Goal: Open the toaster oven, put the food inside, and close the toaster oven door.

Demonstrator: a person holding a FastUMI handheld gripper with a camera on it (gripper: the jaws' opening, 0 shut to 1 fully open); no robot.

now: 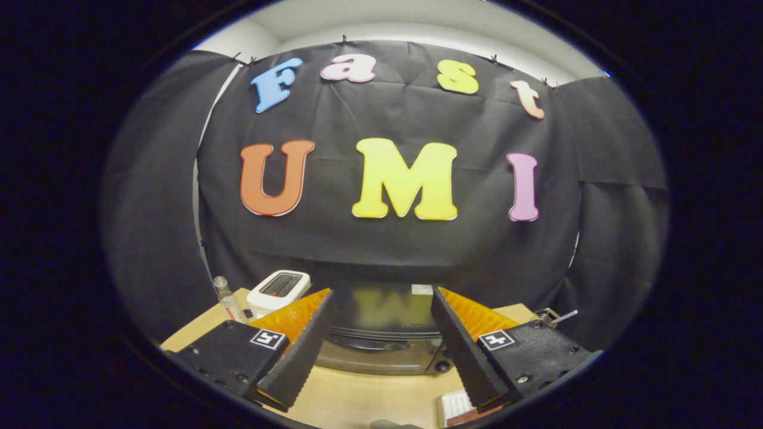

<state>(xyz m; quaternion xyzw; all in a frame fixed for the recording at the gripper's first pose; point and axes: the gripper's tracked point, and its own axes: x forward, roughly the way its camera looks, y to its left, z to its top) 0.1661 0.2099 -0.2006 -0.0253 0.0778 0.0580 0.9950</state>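
The gripper (381, 298) is spread wide and holds nothing; its fingers (298, 351) hover above the table (369, 399). The toaster oven (381, 333) stands just ahead of the fingers, framed in the gap between them, door closed. A white pop-up toaster (278, 290) and a small clear bottle (228, 301) stand beyond the left finger. A white ridged item (456, 406) lies beside the right finger; its identity cannot be determined.

A light wooden table (357, 399) fills the lower middle of the frame. On it stand a dark toaster oven (381, 333), a white toaster (279, 290) at its left, and a small clear bottle (228, 301) further left.
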